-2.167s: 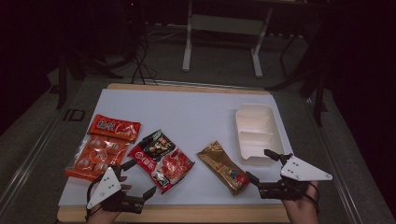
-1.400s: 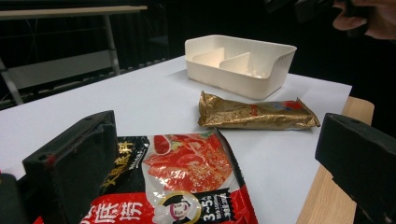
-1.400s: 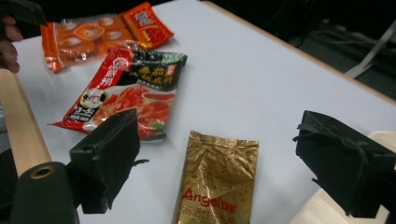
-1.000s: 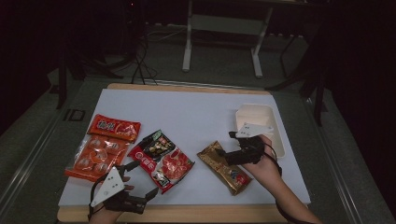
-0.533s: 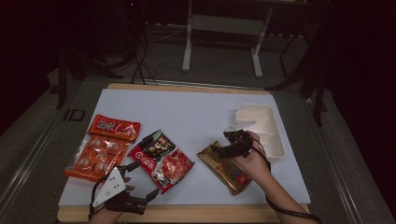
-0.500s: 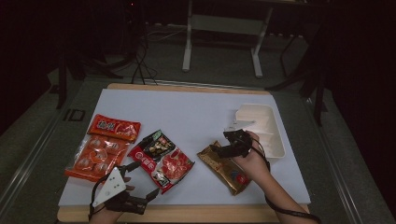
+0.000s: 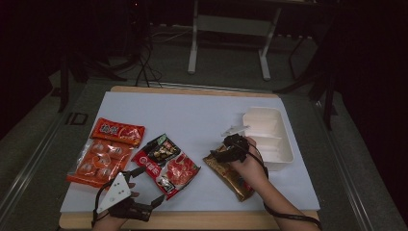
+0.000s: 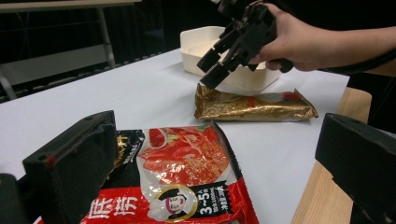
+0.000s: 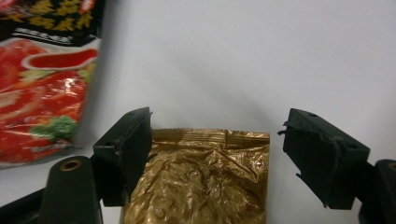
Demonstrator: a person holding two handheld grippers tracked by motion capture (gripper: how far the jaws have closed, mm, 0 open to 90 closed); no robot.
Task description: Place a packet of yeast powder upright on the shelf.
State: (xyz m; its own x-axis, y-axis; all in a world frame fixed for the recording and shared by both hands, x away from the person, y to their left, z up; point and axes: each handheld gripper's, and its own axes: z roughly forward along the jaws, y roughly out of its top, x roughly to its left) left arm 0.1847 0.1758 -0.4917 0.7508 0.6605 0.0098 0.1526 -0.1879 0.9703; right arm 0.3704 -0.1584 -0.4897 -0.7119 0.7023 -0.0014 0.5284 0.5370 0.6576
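A crinkled gold packet (image 7: 232,176) lies on the white table sheet, near the front right. My right gripper (image 7: 220,155) hovers over its far end, tilted down and open. In the right gripper view the two jaws stand either side of the gold packet (image 9: 201,182) at its sealed edge, without touching it. My left gripper (image 7: 148,186) rests open at the front left edge with nothing in it. Just ahead of its jaws lies a red and black snack packet (image 8: 182,163). The left gripper view also shows the right gripper (image 8: 211,74) above the gold packet (image 8: 252,105).
A white two-part tray (image 7: 284,151) stands behind the right hand. An orange bag of round sweets (image 7: 96,160) and a red-orange packet (image 7: 118,131) lie at the left. The red and black packet (image 7: 166,161) sits mid-front. The wooden table edge (image 7: 202,219) runs along the front.
My right gripper has moved from the front right edge forward and left, past the tray, and dropped over the gold packet's far end. The left gripper has barely shifted.
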